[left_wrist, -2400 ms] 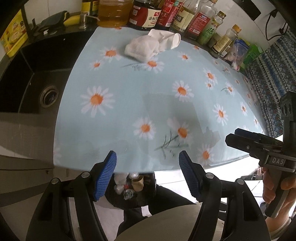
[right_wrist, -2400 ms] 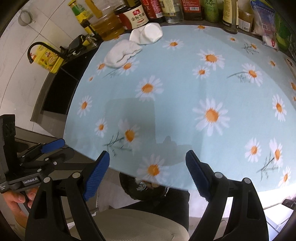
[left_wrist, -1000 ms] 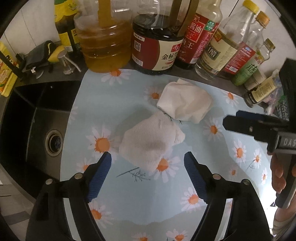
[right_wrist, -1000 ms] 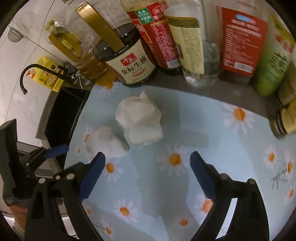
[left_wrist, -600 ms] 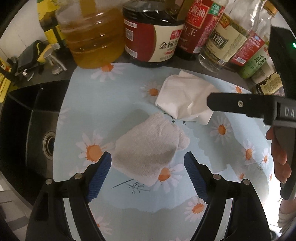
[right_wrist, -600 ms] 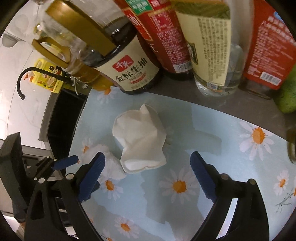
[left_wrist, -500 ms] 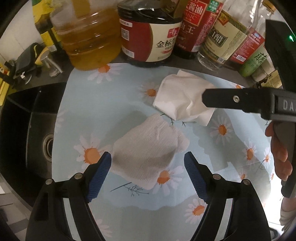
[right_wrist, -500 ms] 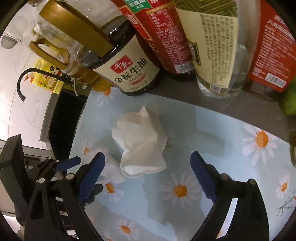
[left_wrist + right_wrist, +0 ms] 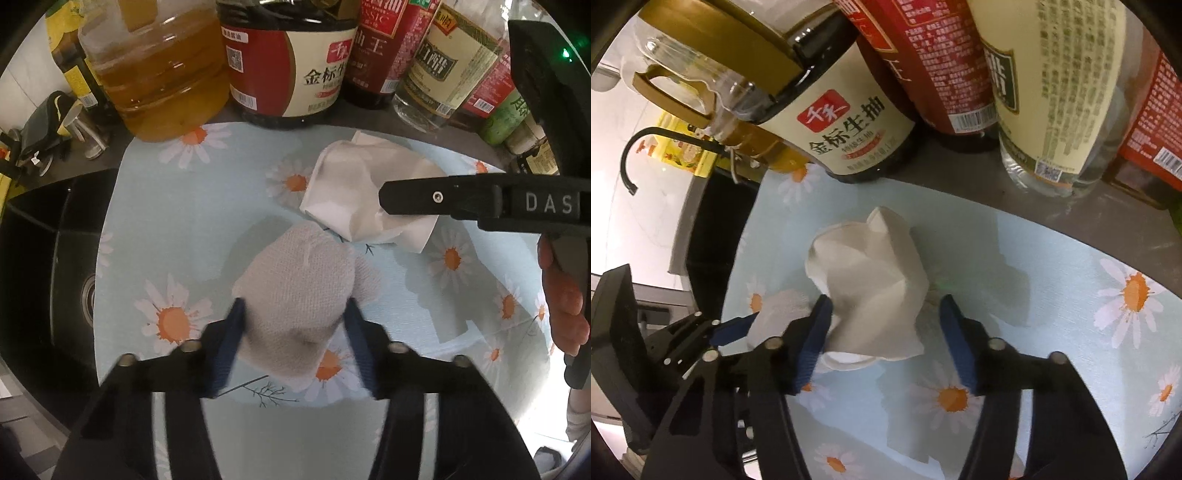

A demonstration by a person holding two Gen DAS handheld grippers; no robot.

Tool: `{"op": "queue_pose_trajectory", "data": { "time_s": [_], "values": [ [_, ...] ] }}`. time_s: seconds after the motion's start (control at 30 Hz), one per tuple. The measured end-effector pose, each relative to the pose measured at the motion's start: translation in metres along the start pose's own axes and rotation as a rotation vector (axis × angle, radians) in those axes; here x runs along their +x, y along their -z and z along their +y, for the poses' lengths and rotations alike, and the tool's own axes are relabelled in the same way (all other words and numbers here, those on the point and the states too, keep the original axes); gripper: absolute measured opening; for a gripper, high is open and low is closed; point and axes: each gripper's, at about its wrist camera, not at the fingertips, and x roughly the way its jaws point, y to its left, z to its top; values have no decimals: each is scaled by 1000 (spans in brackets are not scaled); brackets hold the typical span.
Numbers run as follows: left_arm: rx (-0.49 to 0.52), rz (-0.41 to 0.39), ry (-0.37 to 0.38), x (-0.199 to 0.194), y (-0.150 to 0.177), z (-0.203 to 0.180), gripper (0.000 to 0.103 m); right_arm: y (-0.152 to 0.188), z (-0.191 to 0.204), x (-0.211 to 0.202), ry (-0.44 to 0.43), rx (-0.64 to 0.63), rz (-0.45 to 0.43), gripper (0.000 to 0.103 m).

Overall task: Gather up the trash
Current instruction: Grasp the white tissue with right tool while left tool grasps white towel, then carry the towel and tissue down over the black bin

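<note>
closing in from both sides, the left tool (image 9: 293,332) has its blue pads pressed against the flanks of the grey textured wad (image 9: 299,295), its jaws having just been drawing together with the wad between them; the wad bulges up between the pads while its lower edge lies on the daisy-print cloth (image 9: 177,221) that covers the desk. the right tool (image 9: 882,332) has likewise just been narrowing on the white crumpled tissue (image 9: 871,288): its left pad bites into the tissue, while the right pad sits close beside it and contact on that side cannot be told for sure. both pieces of trash lie just beside each other near the back of the desk, in front of a row of bottles, among them an oil jug (image 9: 155,66) and a soy sauce bottle (image 9: 846,122).

by the look of it the task is at its grasping step: two pieces are being pinched, neither is lifted, and no bin shows in either view, so carrying and dropping are left.

the left wrist view shows the sink (image 9: 48,258) beside the cloth and fingers of the person's hand (image 9: 565,306) on the right tool's handle; the right wrist view shows the tap (image 9: 639,147) and the left tool from the side, with the grey wad at its tips
</note>
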Motion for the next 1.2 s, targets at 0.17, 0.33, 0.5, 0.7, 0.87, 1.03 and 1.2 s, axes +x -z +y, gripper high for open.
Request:
{"op": "queue_pose_trajectory", "data": {
  "time_s": [0.17, 0.33, 0.5, 0.7, 0.87, 1.03, 1.2],
  "values": [
    [7, -11, 8, -3, 1, 4, 28, 5, 5, -3, 16, -20, -11, 48],
    [8, -26, 25, -10, 4, 3, 24, 12, 6, -10, 21, -11, -28, 48],
    [15, -48, 31, -25, 12, 2, 23, 20, 9, -21, 29, 4, -52, 48],
    [18, -78, 42, -45, 25, 7, 23, 38, 17, -36, 49, 22, -86, 48],
    [27, -97, 57, -58, 43, 12, 23, 59, 27, -47, 69, 38, -108, 48],
    [36, -115, 71, -70, 66, 16, 23, 88, 42, -55, 87, 57, -127, 48],
    [51, -132, 84, -82, 87, 23, 23, 121, 61, -60, 117, 68, -144, 48]
  ]
}}
